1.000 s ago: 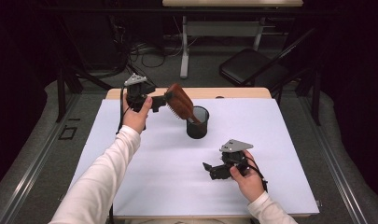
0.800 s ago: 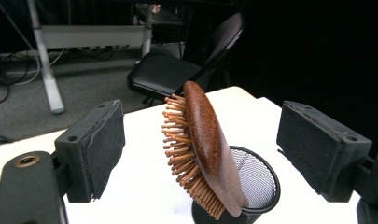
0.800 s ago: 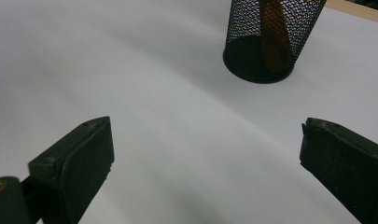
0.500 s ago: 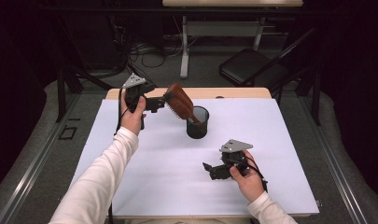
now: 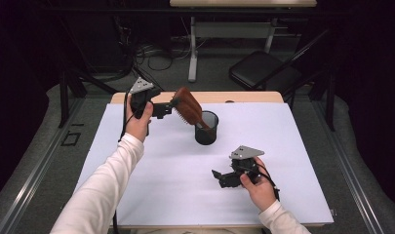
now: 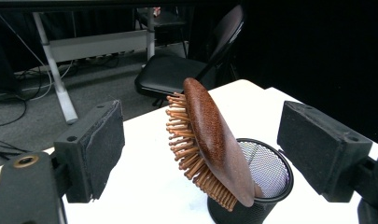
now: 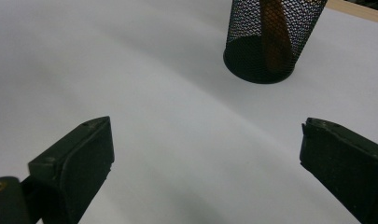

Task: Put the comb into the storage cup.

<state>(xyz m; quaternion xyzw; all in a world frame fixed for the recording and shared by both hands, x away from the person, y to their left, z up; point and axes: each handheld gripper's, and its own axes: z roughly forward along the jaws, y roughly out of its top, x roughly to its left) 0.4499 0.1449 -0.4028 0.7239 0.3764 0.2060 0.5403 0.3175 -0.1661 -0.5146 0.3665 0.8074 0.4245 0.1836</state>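
Nothing has visibly shifted since the earlier frames: both hands sit where they were, and the wooden hairbrush [image 5: 187,106] leans at the same slant, its handle end down in the black mesh cup [image 5: 206,127].

As I judge it, the placing is all but done. The hairbrush stands handle-down inside the mesh cup, its head tilted out over the rim toward the left tongs [image 5: 167,108]. In the left gripper view the pads stand well apart on either side of the brush head [image 6: 210,140] with clear gaps on both sides, so the brush rests on the cup's rim [image 6: 270,144] by its own weight. What is left is to draw the left tongs back from the cup without nudging the head.

The right tongs [image 5: 219,177] lie low on the white counter [image 5: 302,161], on the near side of the cup and well apart from it; in the right gripper view their jaws are spread and hold nothing, with the cup [image 7: 270,39] ahead of them and the handle showing through the mesh.

Beyond the cup, past the counter's far edge, stand a folding chair [image 5: 263,73] and a table leg [image 5: 192,53] among floor cables. Nothing on the counter blocks the retreat; the risk is the tilted head, which could tip the light cup if brushed.
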